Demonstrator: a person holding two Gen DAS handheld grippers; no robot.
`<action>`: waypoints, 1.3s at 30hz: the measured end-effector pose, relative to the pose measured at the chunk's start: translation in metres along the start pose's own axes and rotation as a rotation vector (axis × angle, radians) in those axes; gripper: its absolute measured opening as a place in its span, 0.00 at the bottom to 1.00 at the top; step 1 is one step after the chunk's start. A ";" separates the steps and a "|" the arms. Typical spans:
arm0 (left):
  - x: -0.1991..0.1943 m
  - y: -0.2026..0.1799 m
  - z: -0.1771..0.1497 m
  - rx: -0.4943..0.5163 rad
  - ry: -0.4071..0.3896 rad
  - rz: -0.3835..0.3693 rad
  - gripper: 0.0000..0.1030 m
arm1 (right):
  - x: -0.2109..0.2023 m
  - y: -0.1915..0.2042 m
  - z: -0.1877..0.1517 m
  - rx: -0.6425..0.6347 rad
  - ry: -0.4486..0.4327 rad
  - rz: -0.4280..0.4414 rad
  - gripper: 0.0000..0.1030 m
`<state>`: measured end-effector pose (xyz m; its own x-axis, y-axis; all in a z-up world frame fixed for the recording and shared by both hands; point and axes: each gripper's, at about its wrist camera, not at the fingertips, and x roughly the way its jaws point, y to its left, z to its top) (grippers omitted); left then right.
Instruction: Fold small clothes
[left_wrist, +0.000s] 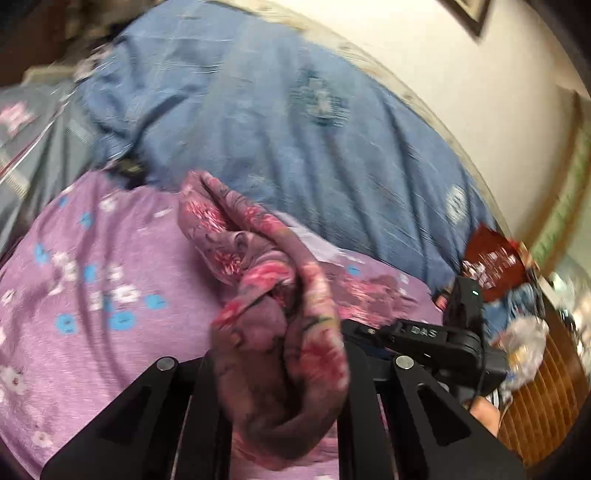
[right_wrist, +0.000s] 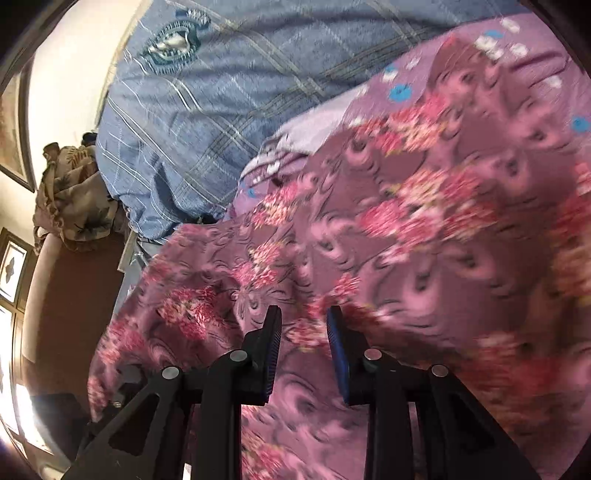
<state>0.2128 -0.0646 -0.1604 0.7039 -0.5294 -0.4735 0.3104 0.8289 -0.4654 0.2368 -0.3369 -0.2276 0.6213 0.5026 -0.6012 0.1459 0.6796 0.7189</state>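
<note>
Both cams ride on the grippers, looking down along the fingers, really close to the bed. Left one faces the blue blanket (left_wrist: 295, 129) and far wall; right one too. Both catch the floral cloth (right_wrist: 406, 240) and purple sheet (left_wrist: 110, 258).

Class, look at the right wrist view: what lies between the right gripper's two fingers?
Only the pink floral garment beneath shows through the gap of the right gripper; the fingers stand apart, unpinched.

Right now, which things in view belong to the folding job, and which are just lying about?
Job:
- floral garment, bunched in the shut left tongs
- right tongs, open over the same cloth
- purple sheet, the folding surface

Lying about:
- blue quilt
- red packet
- beige cloth
- picture frame
</note>
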 end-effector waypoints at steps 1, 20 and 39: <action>0.003 -0.009 0.000 0.013 0.012 -0.011 0.09 | -0.003 -0.004 0.004 0.012 -0.004 0.016 0.28; 0.113 -0.159 -0.063 0.186 0.406 -0.171 0.55 | -0.042 -0.148 0.058 0.422 0.056 0.377 0.58; 0.060 -0.092 -0.061 0.288 0.329 -0.249 0.70 | -0.071 -0.041 0.038 -0.058 -0.114 -0.028 0.12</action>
<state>0.1876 -0.1830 -0.1912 0.3620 -0.7078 -0.6067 0.6394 0.6621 -0.3909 0.2159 -0.4209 -0.2012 0.7017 0.4214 -0.5745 0.1214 0.7238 0.6793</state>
